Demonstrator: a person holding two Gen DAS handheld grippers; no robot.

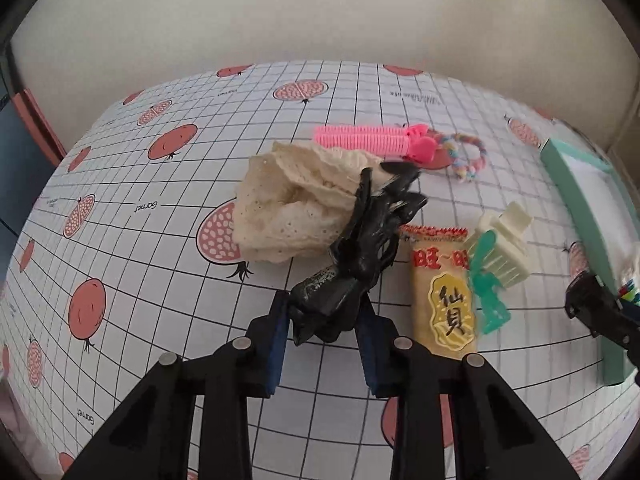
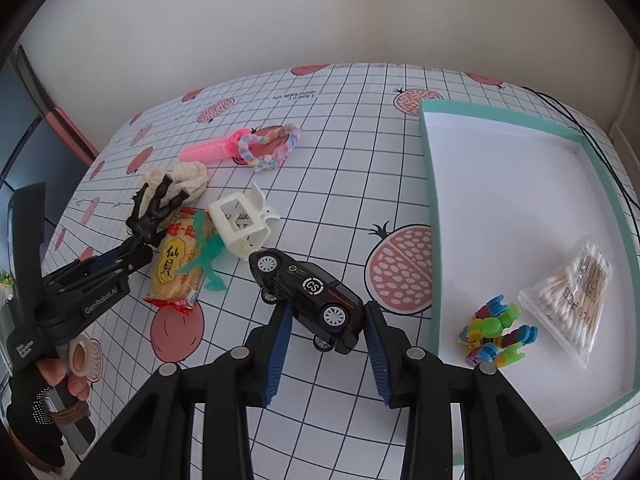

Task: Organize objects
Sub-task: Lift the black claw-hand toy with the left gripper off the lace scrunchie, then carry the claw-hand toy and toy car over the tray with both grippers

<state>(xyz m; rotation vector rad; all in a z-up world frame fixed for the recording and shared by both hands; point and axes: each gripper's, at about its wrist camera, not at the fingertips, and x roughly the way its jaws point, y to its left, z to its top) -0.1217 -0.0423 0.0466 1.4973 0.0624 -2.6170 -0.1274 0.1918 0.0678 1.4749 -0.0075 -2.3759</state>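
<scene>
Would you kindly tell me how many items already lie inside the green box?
2. A bag of cotton swabs lies by the green box's right wall; a colourful block toy sits just left of it. Nothing seems hidden.

Your tablecloth (image 2: 344, 168) carried a snack packet (image 2: 176, 268) left of your right jaws, a teal box (image 2: 430, 184) right of them, a pink comb (image 1: 360, 138) beyond.
</scene>
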